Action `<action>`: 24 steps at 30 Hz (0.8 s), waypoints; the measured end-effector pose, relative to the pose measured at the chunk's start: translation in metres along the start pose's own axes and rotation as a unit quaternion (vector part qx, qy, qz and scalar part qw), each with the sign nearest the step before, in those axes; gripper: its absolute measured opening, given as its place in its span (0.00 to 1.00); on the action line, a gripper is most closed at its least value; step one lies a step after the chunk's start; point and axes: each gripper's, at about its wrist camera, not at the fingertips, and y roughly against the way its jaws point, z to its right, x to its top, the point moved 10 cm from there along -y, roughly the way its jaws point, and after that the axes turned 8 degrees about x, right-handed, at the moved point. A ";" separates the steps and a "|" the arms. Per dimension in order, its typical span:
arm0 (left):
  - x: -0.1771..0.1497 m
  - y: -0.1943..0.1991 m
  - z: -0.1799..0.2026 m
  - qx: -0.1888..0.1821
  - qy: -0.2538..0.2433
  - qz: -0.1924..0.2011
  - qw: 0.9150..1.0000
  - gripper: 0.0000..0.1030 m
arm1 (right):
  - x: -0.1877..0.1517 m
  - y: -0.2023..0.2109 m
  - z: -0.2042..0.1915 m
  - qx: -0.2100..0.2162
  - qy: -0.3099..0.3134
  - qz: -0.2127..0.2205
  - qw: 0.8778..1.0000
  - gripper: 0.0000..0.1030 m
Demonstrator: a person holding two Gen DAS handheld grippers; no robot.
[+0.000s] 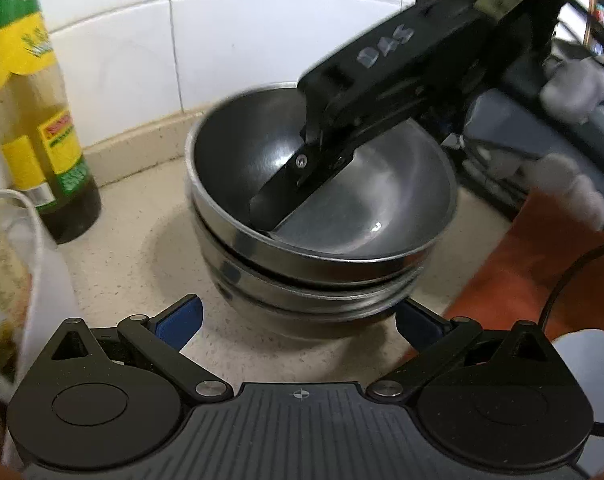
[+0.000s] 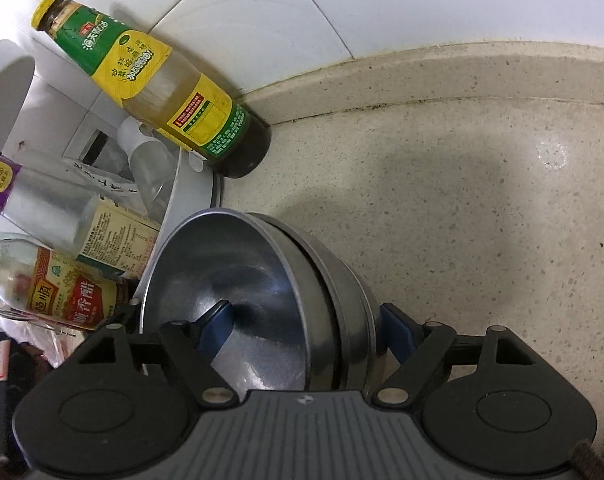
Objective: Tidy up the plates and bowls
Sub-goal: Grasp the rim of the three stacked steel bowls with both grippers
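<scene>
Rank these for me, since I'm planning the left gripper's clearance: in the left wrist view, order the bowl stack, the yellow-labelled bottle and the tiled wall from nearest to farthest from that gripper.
1. Bowl stack: straight ahead, between the open fingers of the left gripper.
2. Yellow-labelled bottle: farther back, on the left.
3. Tiled wall: behind both, at the counter's back edge.

A stack of stainless steel bowls [image 1: 322, 240] stands upright on the speckled bench [image 1: 150, 240], near the tiled wall corner. The top bowl [image 1: 362, 200] sits tilted in the ones below, not fully nested, its brushed inside bare and shiny. Three bowls can be counted by their rims.
</scene>
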 end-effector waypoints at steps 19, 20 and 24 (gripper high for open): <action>0.034 -0.028 0.003 0.005 0.010 0.024 1.000 1.00 | 0.007 -0.004 0.007 0.010 -0.013 0.015 1.000 0.77; 0.036 -0.028 0.003 0.007 0.011 0.026 1.000 1.00 | 0.008 -0.004 0.007 0.009 -0.013 0.015 1.000 0.77; 0.052 -0.024 -0.002 0.016 0.021 0.041 0.999 1.00 | 0.016 0.000 0.005 0.007 -0.008 0.022 1.000 0.77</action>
